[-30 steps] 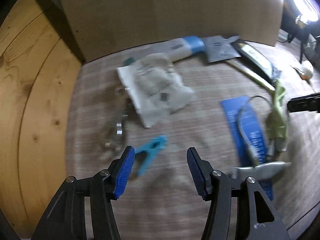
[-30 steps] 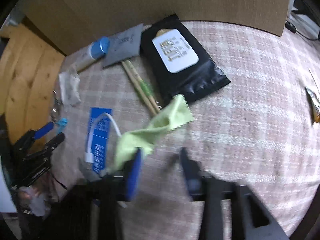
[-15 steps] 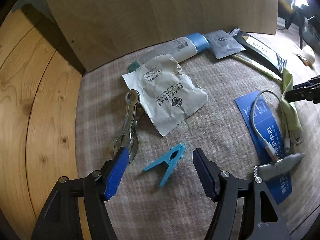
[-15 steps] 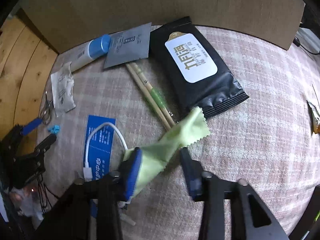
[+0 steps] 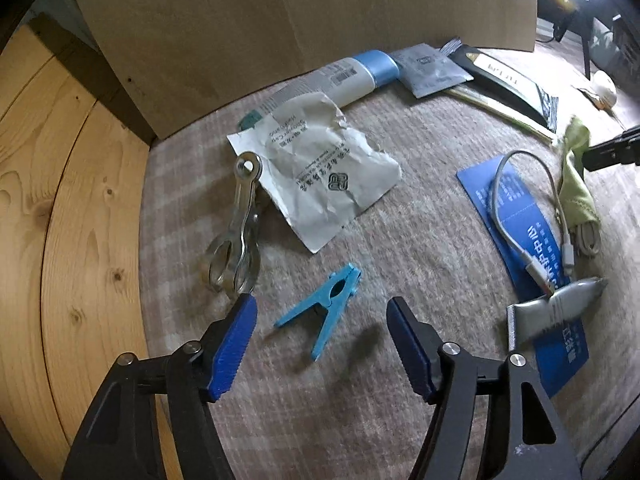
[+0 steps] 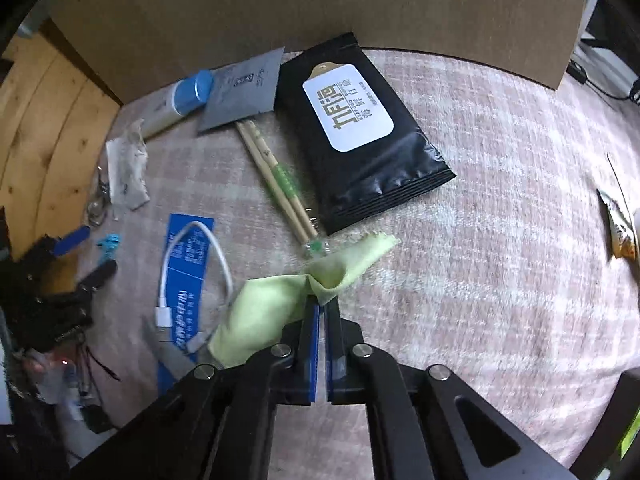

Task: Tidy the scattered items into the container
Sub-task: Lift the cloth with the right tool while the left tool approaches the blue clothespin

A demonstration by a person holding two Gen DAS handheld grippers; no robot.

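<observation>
My right gripper (image 6: 323,304) is shut on a light green cloth (image 6: 272,312), pinching its fold just above the checked mat (image 6: 480,240). The cloth also shows in the left wrist view (image 5: 574,176) with the right gripper's tip beside it. My left gripper (image 5: 320,320) is open and empty, its jaws on either side of a blue clothes peg (image 5: 326,310) lying on the mat. A brown cardboard box wall (image 6: 320,0) stands behind the items.
On the mat lie metal scissors (image 5: 240,232), a crumpled white packet (image 5: 320,168), a blue-capped tube (image 5: 352,76), a grey sachet (image 6: 244,92), chopsticks (image 6: 280,188), a black wipes pack (image 6: 360,132), a blue card with white cable (image 6: 188,272) and a grey tube (image 5: 560,308). Wooden boards (image 5: 60,200) lie left.
My right gripper has closed on the green cloth and gathered it. My left gripper has shifted so the blue peg lies between its open jaws.
</observation>
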